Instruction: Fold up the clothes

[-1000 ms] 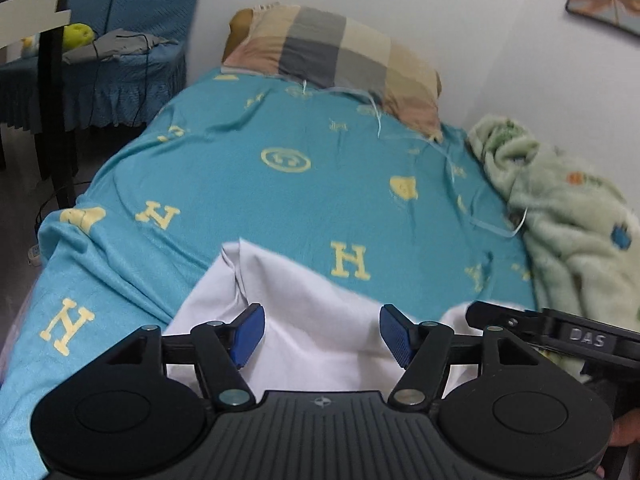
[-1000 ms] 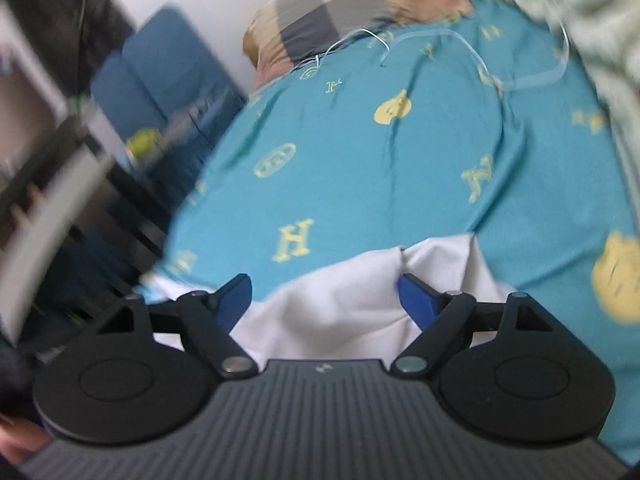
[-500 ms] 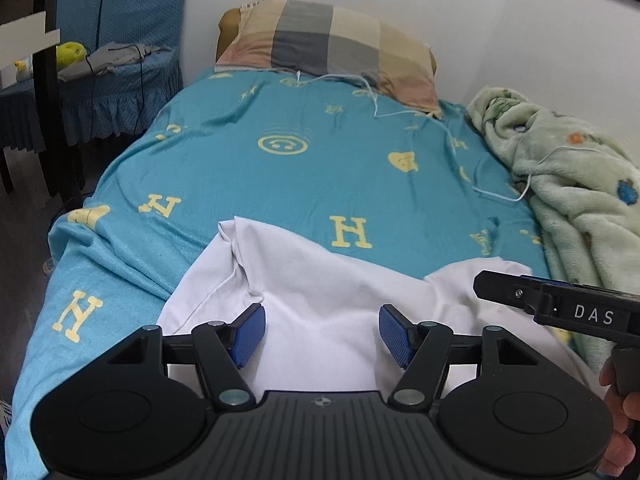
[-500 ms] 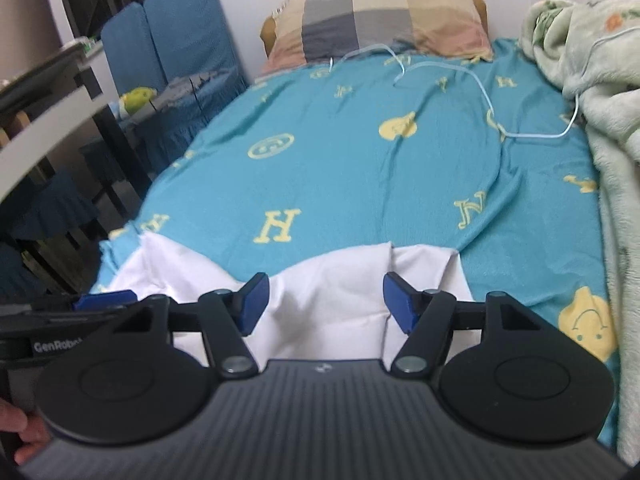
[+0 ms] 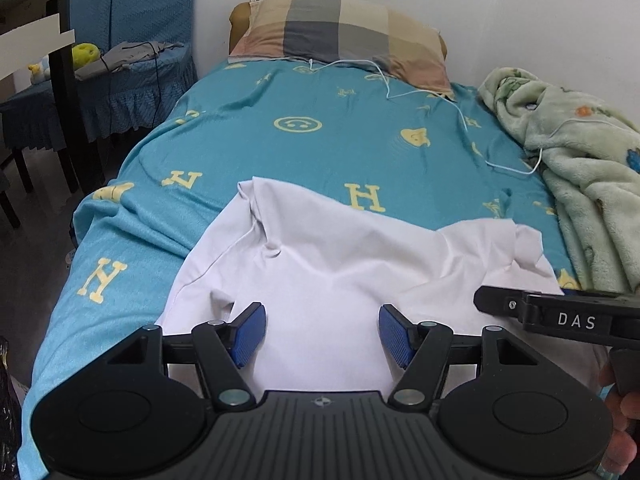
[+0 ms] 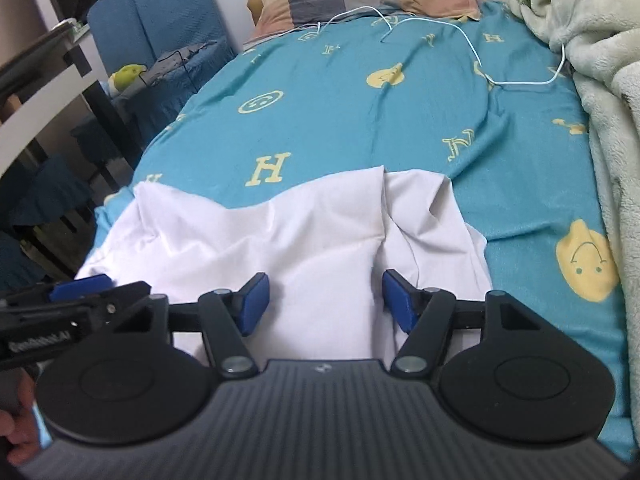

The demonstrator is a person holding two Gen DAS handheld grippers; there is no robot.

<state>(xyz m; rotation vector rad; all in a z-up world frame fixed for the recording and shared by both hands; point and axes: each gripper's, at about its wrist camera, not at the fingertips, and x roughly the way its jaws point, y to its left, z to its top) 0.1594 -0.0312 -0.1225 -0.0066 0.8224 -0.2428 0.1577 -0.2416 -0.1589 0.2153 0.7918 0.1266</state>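
- Left wrist view: left gripper [image 5: 322, 334] spread wide, holding nothing, poised above the shirt [image 5: 340, 272], which lies rumpled on the bed's [image 5: 320, 152] near end, probably to select an edge.
- Right wrist view: right gripper [image 6: 324, 300] likewise wide apart and empty, straddling a crease of the shirt [image 6: 304, 232] without gripping.

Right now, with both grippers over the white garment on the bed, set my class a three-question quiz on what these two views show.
1. True or false: the left gripper is shut on the white garment.
2. Which lies along the bed's right edge? A) a green blanket B) a suitcase C) a stack of books
3. Fill in: a thin white ______ trails across the blue sheet from near the pillow.

Key: 1. False; both it and the right gripper are open above the cloth. 2. A. 3. Cable.
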